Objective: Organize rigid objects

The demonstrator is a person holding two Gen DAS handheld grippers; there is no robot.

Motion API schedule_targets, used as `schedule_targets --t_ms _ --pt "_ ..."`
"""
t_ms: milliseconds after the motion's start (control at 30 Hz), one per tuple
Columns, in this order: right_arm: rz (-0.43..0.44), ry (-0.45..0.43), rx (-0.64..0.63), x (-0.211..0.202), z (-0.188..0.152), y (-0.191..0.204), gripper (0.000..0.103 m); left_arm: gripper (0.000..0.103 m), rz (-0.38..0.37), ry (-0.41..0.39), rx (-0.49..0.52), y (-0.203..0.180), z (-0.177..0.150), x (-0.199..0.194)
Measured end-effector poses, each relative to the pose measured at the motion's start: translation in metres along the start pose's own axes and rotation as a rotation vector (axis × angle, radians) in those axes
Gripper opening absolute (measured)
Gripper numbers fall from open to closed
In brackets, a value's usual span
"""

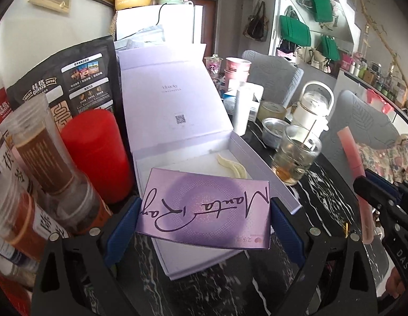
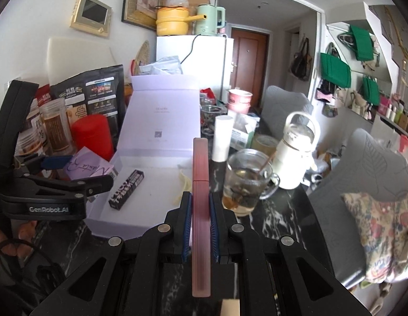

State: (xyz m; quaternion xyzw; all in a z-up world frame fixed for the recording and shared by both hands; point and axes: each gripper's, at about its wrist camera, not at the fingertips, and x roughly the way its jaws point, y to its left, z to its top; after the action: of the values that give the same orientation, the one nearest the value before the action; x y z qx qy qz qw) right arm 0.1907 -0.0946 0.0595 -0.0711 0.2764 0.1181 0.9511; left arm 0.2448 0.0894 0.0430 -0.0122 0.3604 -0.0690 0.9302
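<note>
Both claws loaded: left claw [image 1: 205, 210] clamps the purple card box [image 1: 204, 210] by its side edges, right claw [image 2: 200, 210] pinches the pink tube [image 2: 200, 184], w/ the open lavender box [image 2: 140, 205] at 10 o'clock of it. Lower each flat into the tray, clear of the black bar [image 2: 126, 189]; release one at a time.

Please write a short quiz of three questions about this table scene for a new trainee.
1. True or false: the right hand-held gripper is shut on the long pink ribbed stick.
2. What does the left hand-held gripper hold? A) red cylindrical tin B) purple card with script lettering C) glass mug
3. Which item lies inside the open pale lilac gift box: the black rectangular packet or the white bottle?

Key: 1 true; 2 B; 3 the black rectangular packet.
</note>
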Motion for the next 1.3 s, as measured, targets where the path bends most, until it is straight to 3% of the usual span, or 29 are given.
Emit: schedule_targets --t_ms 200,500,767,933,1100,1300 --pt "0.037 -0.008 0.0 0.021 0.019 0.011 0.013 0.096 0.02 -0.016 -0.047 0.017 0.016 0.01" --pt "0.101 -0.023 0.08 0.051 0.044 0.015 0.013 0.096 0.122 -0.054 -0.075 0.034 0.045 0.028" --pt "0.069 -0.019 0.078 0.079 0.06 0.013 0.013 0.096 0.163 -0.054 -0.093 0.042 0.052 0.05" --pt "0.093 0.008 0.127 0.107 0.06 0.006 0.013 0.096 0.177 -0.033 -0.073 0.041 0.055 0.065" --pt "0.082 0.07 0.097 0.133 0.06 0.007 0.013 0.096 0.162 0.015 -0.081 0.042 0.054 0.083" --pt "0.065 0.139 0.063 0.164 0.057 0.008 0.013 0.096 0.207 0.106 -0.046 0.041 0.046 0.112"
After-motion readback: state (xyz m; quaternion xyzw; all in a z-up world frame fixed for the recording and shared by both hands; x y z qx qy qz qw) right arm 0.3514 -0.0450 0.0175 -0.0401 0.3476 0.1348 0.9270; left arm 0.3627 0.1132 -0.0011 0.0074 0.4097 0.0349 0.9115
